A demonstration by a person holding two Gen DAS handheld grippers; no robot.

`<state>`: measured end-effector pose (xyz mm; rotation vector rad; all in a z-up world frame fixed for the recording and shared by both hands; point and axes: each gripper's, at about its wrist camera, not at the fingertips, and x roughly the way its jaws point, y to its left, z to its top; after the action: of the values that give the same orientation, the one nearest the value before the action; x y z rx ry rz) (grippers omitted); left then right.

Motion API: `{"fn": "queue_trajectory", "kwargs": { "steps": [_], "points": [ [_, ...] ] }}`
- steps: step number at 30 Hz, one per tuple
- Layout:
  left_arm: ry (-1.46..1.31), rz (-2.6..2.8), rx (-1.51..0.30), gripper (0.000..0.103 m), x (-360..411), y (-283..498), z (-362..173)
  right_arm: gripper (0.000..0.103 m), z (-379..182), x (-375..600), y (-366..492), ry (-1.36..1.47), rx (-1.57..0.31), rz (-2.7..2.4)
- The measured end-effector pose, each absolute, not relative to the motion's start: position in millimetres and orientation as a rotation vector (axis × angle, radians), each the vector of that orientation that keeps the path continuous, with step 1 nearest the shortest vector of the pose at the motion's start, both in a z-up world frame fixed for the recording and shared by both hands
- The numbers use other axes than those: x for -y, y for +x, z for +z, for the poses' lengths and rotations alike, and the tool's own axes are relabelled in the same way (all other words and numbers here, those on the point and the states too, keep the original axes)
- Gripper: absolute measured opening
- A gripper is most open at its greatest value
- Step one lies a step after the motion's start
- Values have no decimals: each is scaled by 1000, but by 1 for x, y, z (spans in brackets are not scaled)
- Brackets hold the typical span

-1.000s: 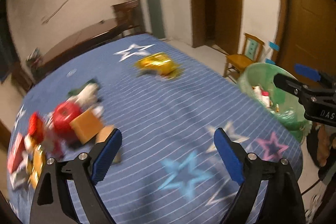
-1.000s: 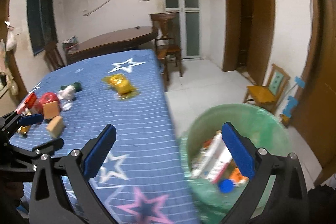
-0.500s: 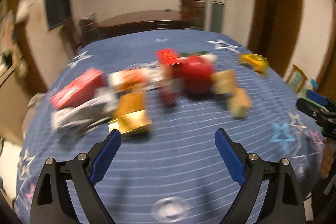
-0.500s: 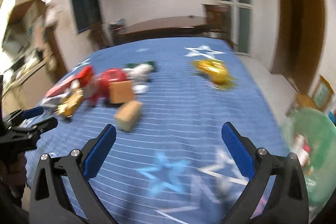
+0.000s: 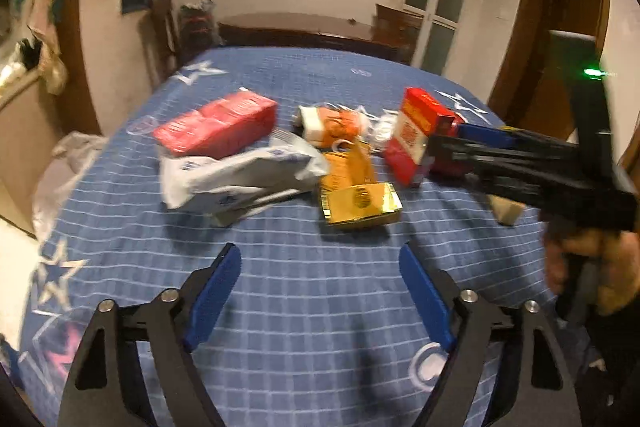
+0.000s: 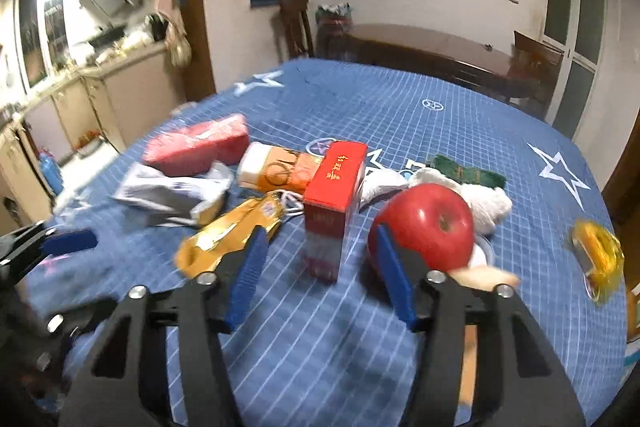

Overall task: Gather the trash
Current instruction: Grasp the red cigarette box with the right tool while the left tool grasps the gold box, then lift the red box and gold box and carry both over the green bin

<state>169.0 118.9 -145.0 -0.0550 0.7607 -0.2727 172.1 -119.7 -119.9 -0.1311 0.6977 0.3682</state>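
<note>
My right gripper (image 6: 320,279) has just been closing, its jaws apart astride the upright red carton (image 6: 335,207), pads clear. My left gripper (image 5: 320,295), also narrowing, holds nothing above the tablecloth's (image 5: 320,347) near edge.

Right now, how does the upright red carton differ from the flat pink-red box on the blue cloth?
The upright red carton stands on end; the flat pink-red box lies on its long side. The carton stands straight ahead of the right gripper, whose jaws have just been closing with nothing yet between them; the box lies farther back, to the left. The carton stands alone; the box rests partly on a crumpled white wrapper. Both are reddish cardboard packs.
</note>
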Motion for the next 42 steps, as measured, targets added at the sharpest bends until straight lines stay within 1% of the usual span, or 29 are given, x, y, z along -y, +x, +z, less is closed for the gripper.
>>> {"fn": "queue_trajectory", "kwargs": {
  "steps": [3, 4, 5, 6, 10, 17, 21, 27, 35, 39, 42],
  "points": [
    [-53, -302, -796, 78, -100, 184, -153, 49, -127, 115, 185, -135, -721, 358],
    [-57, -287, -812, 78, -95, 192, -155, 44, -129, 116, 187, -145, -724, 360],
    [-69, -295, -823, 78, -91, 198, -158, 34, -131, 116, 189, -158, -731, 361],
    [-80, -301, -847, 78, -87, 205, -161, 29, -134, 114, 194, -166, -740, 364],
    [-105, -275, -889, 78, -78, 224, -171, 20, -134, 120, 201, -164, -757, 392],
    [-152, -230, -888, 78, -73, 240, -176, 20, -110, 138, 177, -71, -691, 462],
    [-135, -214, -876, 55, -69, 241, -175, 20, -96, 151, 154, -36, -650, 466],
    [-134, -237, -871, 54, -70, 225, -170, 20, -91, 169, 121, 9, -638, 439],
    [-44, -238, -816, 54, -87, 149, -156, 20, -101, 195, 64, 74, -673, 404],
    [-26, -206, -794, 54, -93, 124, -153, 20, -113, 205, 44, 131, -693, 387],
    [-8, -211, -767, 54, -81, 110, -145, 20, -116, 203, 31, 123, -687, 389]
  ]
}}
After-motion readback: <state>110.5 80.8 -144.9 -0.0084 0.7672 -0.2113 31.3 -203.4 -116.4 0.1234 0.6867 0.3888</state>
